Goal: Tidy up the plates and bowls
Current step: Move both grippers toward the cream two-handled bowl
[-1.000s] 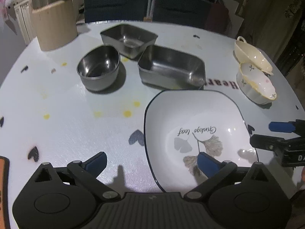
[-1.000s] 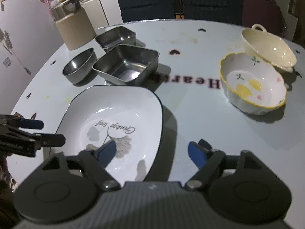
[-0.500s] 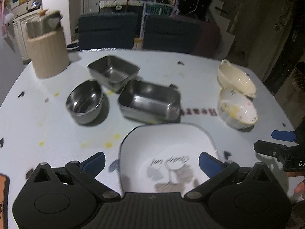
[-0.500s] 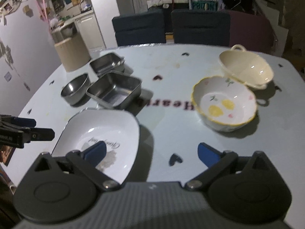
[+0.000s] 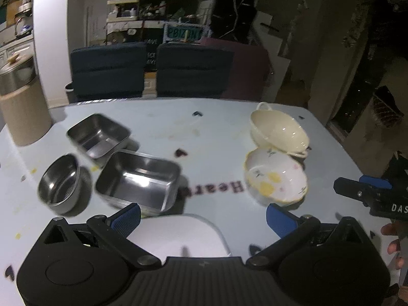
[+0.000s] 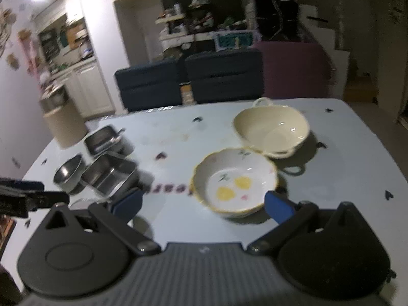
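Both tools wide, empty: left tool [image 5: 202, 215], right tool [image 6: 202, 202]. Floral bowl [image 6: 234, 182] just ahead touches cream bowl [image 6: 271, 130]; careless grab may knock it.

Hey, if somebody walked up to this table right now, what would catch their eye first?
Probably the scalloped bowl with yellow fruit near the middle of the pale table, its far rim right against a plain cream handled bowl. To the left sits a cluster of three shiny steel dishes: a round bowl and two rectangular pans. Both grippers hang open above the near edge.
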`<state>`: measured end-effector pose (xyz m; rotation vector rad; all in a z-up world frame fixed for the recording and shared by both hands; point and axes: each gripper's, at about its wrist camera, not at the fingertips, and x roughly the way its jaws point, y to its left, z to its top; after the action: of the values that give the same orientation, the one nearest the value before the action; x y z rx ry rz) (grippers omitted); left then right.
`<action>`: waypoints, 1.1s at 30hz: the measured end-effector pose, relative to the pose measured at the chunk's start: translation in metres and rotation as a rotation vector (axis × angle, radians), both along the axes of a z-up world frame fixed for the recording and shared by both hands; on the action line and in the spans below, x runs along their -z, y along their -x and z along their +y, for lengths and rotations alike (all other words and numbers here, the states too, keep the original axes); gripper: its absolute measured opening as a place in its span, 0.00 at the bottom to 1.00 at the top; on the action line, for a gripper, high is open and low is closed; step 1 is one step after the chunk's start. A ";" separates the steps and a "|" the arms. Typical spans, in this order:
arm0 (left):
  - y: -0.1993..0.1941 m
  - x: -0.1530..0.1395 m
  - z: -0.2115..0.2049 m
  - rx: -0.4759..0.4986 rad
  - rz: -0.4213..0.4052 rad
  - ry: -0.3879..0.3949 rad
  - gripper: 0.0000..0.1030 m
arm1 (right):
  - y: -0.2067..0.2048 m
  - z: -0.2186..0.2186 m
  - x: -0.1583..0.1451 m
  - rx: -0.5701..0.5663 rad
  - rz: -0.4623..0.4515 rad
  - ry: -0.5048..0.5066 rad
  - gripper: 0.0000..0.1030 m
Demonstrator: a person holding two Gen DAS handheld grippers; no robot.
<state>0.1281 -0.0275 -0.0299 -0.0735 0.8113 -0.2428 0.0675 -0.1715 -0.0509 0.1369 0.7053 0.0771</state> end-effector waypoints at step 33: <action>-0.157 0.023 -0.109 0.097 -0.107 0.082 1.00 | -0.125 -0.121 0.081 0.402 0.143 -0.504 0.65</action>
<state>0.2848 -0.1364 -0.0533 -0.0978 0.6995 -0.3692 0.1921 -0.2928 -0.1315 0.7693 0.7777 -0.1439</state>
